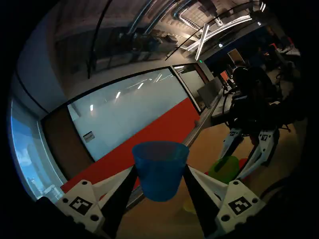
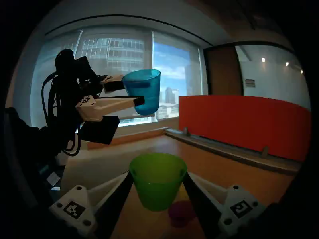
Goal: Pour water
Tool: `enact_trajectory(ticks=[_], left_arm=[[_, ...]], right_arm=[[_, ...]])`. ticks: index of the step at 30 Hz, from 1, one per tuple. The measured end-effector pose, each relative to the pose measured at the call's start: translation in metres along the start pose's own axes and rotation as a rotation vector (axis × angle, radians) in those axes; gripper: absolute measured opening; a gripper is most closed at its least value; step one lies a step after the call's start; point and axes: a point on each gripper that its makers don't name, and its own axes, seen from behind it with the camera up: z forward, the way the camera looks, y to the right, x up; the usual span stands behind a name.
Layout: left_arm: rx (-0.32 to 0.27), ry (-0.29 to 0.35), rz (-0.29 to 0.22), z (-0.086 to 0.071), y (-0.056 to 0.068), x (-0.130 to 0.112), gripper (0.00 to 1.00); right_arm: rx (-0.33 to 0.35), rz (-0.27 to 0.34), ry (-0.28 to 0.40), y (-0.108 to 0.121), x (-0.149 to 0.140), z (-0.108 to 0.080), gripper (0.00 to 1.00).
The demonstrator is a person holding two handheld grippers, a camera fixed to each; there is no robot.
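Left gripper [image 1: 160, 172]: fingers [image 1: 119, 193] clamped on the blue cup [image 1: 160, 170], one on each side of its wall. Mouth up, rim standing clear above the fingertips. Contents: cannot tell through the tinted wall. Low between the fingers, just past the cup's base, a small yellow thing [image 1: 190, 206] lies on the brown worktop [image 1: 163, 221]; too blurred to name. Ahead and to the right of these fingers is a second pair of white fingers with a green cup between them.

Right gripper [image 2: 158, 179]: fingers [image 2: 117, 195] clamped on the green cup [image 2: 158, 181], which is upright with its mouth open. Whether anything is in it: cannot tell. Under the fingers, just right of the cup's base, a blurred pink object [image 2: 181, 211].

In the right gripper view, up and to the left of these fingers, the left gripper carries the blue cup higher than the green cup and well apart from it, close to upright. Dark cables and a dark sleeve sit behind it.

Further out: a red panel [image 2: 243, 119] along the worktop's far edge, right of the fingers, and a window [image 2: 119, 51] straight ahead with towers outside.
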Motion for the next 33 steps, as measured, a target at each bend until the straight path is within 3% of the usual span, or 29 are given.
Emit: enact_trajectory(ticks=[33], left_arm=[[0.04, -0.018, 0.309, 0.001, -0.003, 0.021, 0.81]], right_arm=[[0.059, -0.007, -0.007, -0.022, -0.001, 0.014, 0.9]])
